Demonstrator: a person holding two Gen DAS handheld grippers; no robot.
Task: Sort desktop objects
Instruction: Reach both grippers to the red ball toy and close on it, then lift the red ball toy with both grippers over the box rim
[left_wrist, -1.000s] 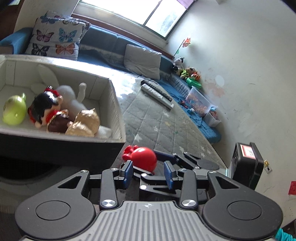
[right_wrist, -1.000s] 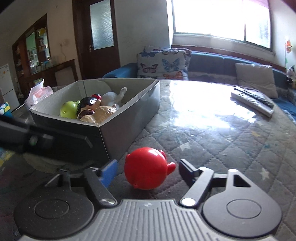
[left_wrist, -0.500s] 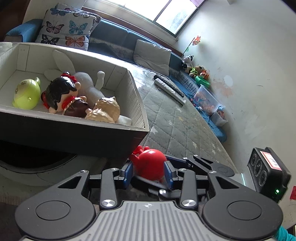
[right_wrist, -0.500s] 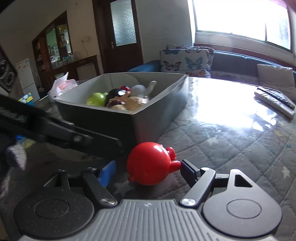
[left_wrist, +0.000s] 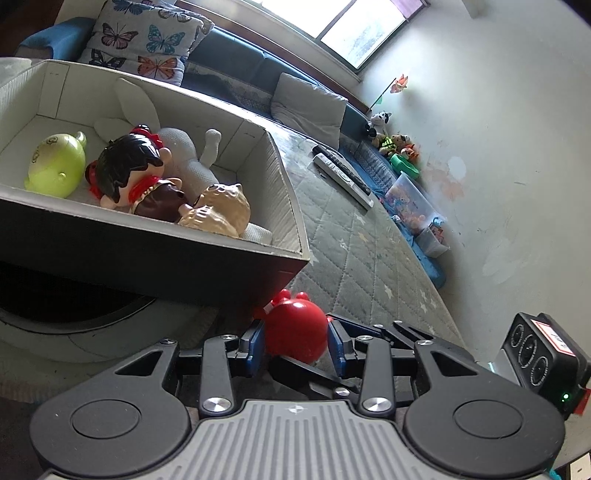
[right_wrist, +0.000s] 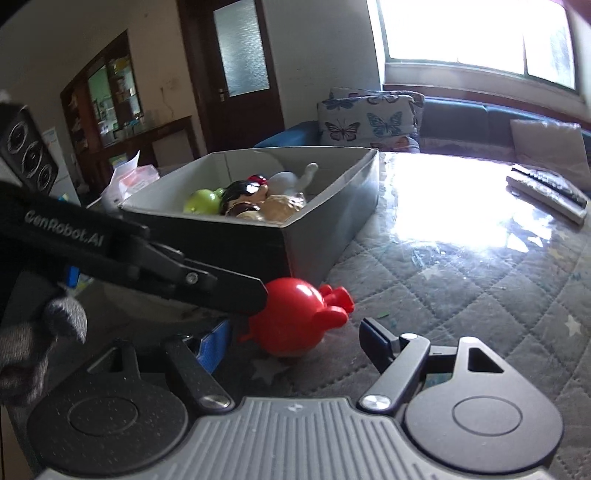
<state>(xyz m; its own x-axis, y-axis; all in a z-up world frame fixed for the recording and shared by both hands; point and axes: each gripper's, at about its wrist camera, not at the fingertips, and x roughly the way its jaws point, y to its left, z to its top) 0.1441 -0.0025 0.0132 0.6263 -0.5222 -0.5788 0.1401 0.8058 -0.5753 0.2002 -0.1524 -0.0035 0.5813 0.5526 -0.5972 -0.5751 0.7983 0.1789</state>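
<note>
Left wrist view: the left tool (left_wrist: 295, 341) is clamped on the red round toy (left_wrist: 295, 332), its blue pads against both sides, low beside the grey box (left_wrist: 288, 206) of toys. To finish well, lift high enough to clear the near wall before moving over.

Right wrist view: the right tool (right_wrist: 295, 334) stands wide around the red round toy (right_wrist: 291, 317) without touching; it should back off.

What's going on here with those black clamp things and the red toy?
A person is tidying toys into a grey box using two hand-held grippers. The left gripper is closed on a red toy on the quilted table, right beside the box. The right gripper sits open around the same toy. Several toys already lie in the box.
</note>
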